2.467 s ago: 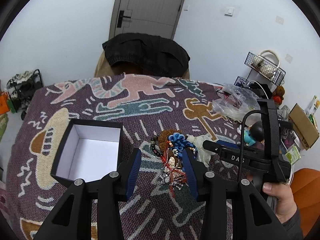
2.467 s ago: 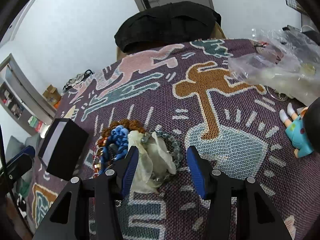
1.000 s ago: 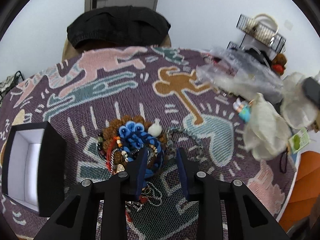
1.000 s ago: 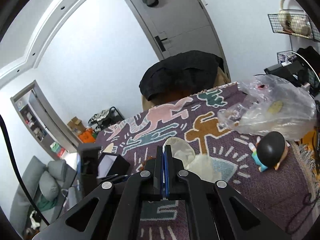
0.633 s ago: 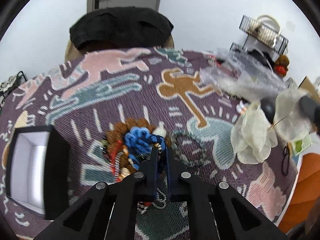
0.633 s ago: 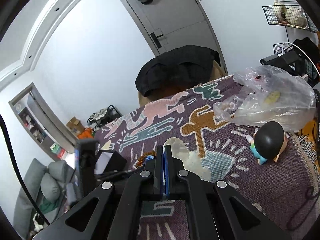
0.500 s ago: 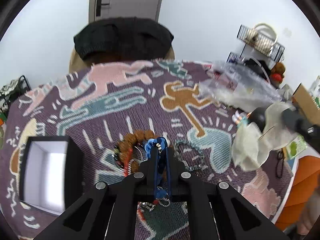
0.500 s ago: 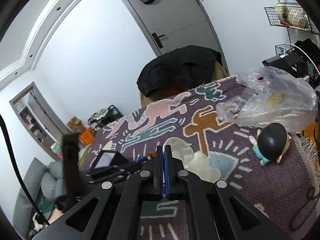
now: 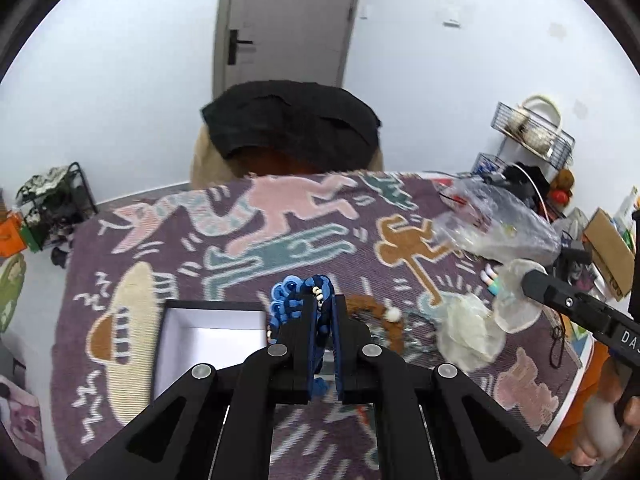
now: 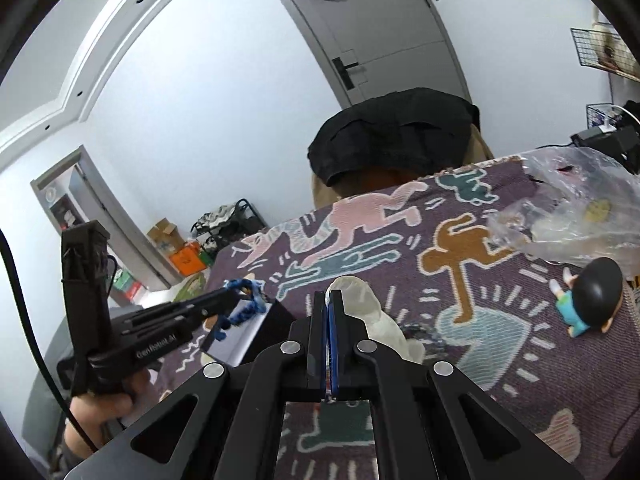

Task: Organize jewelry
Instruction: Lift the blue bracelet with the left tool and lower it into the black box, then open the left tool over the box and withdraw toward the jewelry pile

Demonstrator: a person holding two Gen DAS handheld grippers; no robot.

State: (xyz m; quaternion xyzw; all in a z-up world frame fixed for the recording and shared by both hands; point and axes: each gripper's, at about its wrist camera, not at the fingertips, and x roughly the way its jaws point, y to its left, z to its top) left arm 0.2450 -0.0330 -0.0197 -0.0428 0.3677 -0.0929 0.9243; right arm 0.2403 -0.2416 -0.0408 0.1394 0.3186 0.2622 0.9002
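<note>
My left gripper (image 9: 322, 300) is shut on a blue beaded bracelet (image 9: 289, 299) and holds it above the table, by the right edge of an open black box (image 9: 208, 334) with a white inside. In the right wrist view the left gripper (image 10: 234, 294) shows with the bracelet (image 10: 249, 304) hanging over the box (image 10: 240, 334). My right gripper (image 10: 328, 300) is shut on a translucent white pouch (image 10: 374, 316), lifted off the table; the pouch also shows in the left wrist view (image 9: 472, 328). More jewelry (image 9: 380, 320) lies on the cloth behind my left fingers.
The table has a purple patterned cloth (image 9: 280, 216). A clear plastic bag (image 10: 576, 200) and a small black-haired figurine (image 10: 588, 296) are at the right. A chair with a black garment (image 9: 292, 124) stands behind the table. Wire baskets (image 9: 532, 132) are at far right.
My left gripper closed on the blue bracelet, lifted it from the jewelry pile and carried it left toward the box. My right gripper closed on the white pouch and lifted it.
</note>
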